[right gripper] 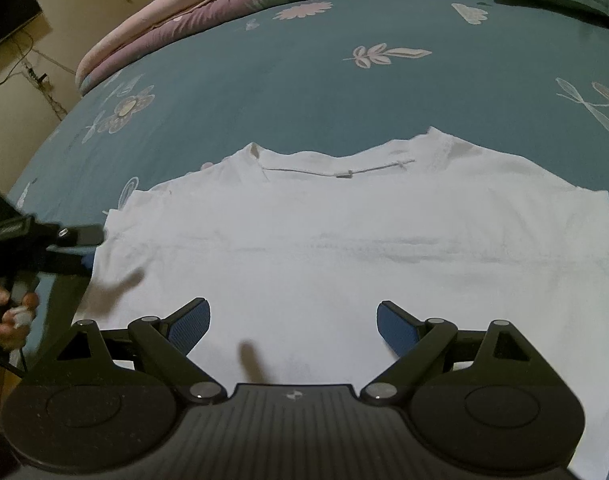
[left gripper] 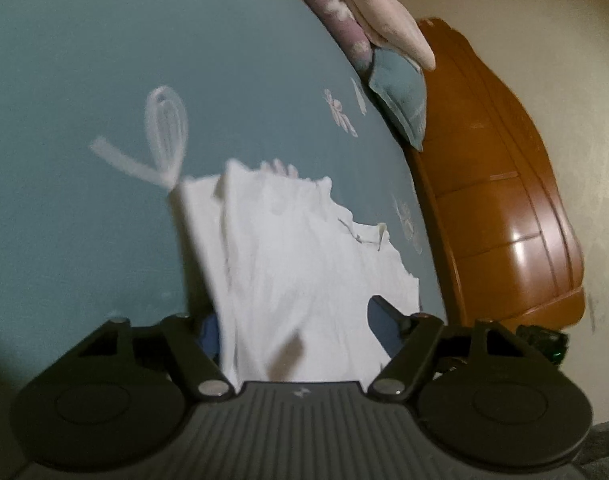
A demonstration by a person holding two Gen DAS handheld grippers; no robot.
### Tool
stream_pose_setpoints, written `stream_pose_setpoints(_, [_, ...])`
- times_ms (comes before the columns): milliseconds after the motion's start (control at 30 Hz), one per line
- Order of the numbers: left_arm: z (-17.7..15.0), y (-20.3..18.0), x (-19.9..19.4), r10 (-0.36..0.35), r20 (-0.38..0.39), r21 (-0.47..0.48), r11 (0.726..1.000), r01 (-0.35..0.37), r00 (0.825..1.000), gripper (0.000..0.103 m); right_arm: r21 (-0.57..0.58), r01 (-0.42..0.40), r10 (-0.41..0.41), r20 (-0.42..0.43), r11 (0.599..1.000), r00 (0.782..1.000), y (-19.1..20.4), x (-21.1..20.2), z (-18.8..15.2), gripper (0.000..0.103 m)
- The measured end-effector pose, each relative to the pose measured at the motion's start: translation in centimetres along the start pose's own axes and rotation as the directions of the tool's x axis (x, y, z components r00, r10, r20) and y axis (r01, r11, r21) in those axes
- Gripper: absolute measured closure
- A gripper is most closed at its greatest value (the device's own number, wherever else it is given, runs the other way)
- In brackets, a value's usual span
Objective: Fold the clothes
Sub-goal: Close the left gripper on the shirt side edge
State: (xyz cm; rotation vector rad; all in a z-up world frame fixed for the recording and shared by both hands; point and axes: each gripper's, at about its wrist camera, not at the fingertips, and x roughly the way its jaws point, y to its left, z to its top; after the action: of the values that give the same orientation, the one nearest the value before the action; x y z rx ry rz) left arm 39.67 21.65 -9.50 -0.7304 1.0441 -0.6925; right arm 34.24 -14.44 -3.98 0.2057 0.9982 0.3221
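White shirt [right gripper: 344,248] fabric fills the near view under the right claw [right gripper: 292,326], whose jaws stand spread above it, gripping nothing; the shirt lies spread flat on the bed [right gripper: 304,80], collar towards the far side, and no fold looks made yet, so nearly all the folding seems left; at its left edge the left claw [left gripper: 296,332] has cloth between its parted pads, though whether they pinch it I cannot tell; a quilt [right gripper: 208,4] lies beyond.
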Motion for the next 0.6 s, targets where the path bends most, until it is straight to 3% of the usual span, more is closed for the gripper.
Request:
stream_pose_setpoints(167, [0.8, -0.6, 0.7, 0.022, -0.032, 0.056, 0.998, -0.020, 0.999, 0.033, -0.061, -0.004, 0.005, 0.003, 0.998, 1.000, 1.4, 0.1, -0.4, 0.009])
stream_pose_setpoints(300, [0.6, 0.3, -0.1, 0.046, -0.026, 0.020, 0.999, -0.046, 0.999, 0.061, -0.152, 0.019, -0.020, -0.001, 0.988, 1.000, 2.9, 0.1, -0.9, 0.009])
stream_pose_setpoints(367, [0.6, 1.0, -0.2, 0.039, -0.023, -0.008, 0.999, -0.040, 0.999, 0.067, -0.193, 0.021, -0.022, -0.002, 0.981, 1.000, 3.6, 0.1, -1.1, 0.009])
stream_pose_setpoints(433, [0.7, 1.5, -0.3, 0.042, -0.019, -0.028, 0.999, -0.042, 0.999, 0.080, -0.224, 0.021, -0.022, 0.000, 0.974, 1.000, 4.2, 0.1, -1.2, 0.009])
stream_pose_setpoints(500, [0.6, 1.7, -0.2, 0.066, -0.015, -0.037, 0.997, -0.066, 0.998, 0.087, -0.254, 0.019, -0.019, 0.001, 0.967, 1.000, 4.7, 0.1, -1.3, 0.009])
stream_pose_setpoints(600, [0.4, 1.8, -0.4, 0.075, -0.006, -0.044, 0.996, -0.076, 0.997, 0.088, -0.318, 0.018, -0.019, 0.000, 0.948, 1.000, 5.6, 0.1, -1.6, 0.009])
